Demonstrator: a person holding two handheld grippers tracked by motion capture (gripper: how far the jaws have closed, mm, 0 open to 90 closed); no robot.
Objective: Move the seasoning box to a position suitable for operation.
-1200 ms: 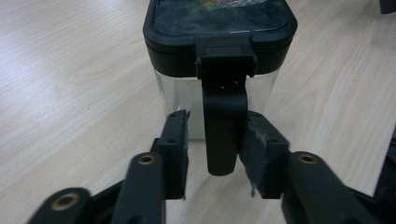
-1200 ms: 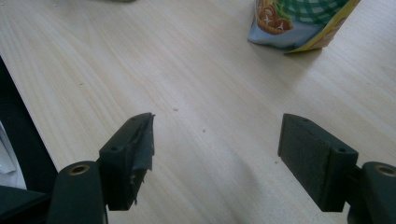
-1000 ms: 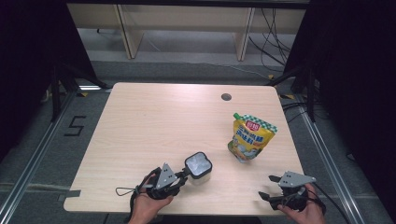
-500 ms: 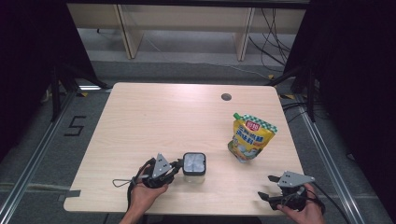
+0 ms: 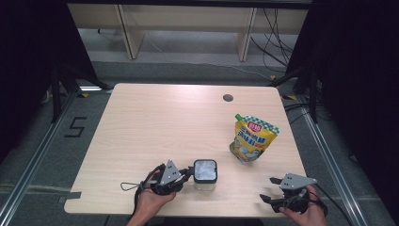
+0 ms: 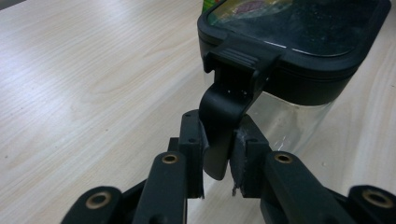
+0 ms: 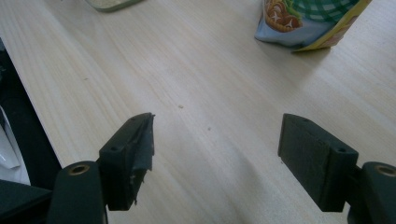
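Observation:
A clear container (image 5: 205, 173) with a black lid stands near the table's front edge. A black latch flap (image 6: 219, 135) hangs down from the lid's rim (image 6: 299, 60). My left gripper (image 5: 187, 176) reaches in from the container's left and is shut on that flap, with the pads (image 6: 194, 158) pressing on it from both sides. My right gripper (image 5: 270, 200) rests at the front right of the table, open, with only bare wood between its fingers (image 7: 135, 149).
A yellow and green food pouch (image 5: 252, 138) stands right of the container, and its bottom (image 7: 308, 21) lies beyond my right gripper. A round cable hole (image 5: 228, 98) sits near the table's far edge. Dark floor and rails surround the table (image 5: 155, 122).
The left hand drew a little left and came back right. The container first looked tilted and now stands level, slightly farther right. The right gripper has not moved.

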